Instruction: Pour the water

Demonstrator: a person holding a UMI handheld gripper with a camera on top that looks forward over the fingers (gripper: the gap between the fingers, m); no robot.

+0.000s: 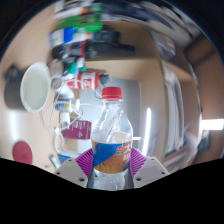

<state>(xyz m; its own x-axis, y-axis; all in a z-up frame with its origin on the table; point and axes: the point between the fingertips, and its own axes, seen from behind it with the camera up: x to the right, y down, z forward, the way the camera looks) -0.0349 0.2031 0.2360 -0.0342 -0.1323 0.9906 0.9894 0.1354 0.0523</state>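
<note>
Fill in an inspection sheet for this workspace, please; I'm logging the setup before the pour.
Surface: wooden table, bare to one side of the bottle.
Job's things: clear water bottle with red cap and red-blue label, upright between the fingers; white cup beyond it, mouth turned toward the camera.
Clutter: a second red-labelled bottle and other blurred items behind, too unclear to name.
Grippers: hand-held gripper, fingers on both sides of the bottle and seemingly pressing its label.
Cables: nothing seen.
Surroundings: shelf with blue and green items at the back.
</note>
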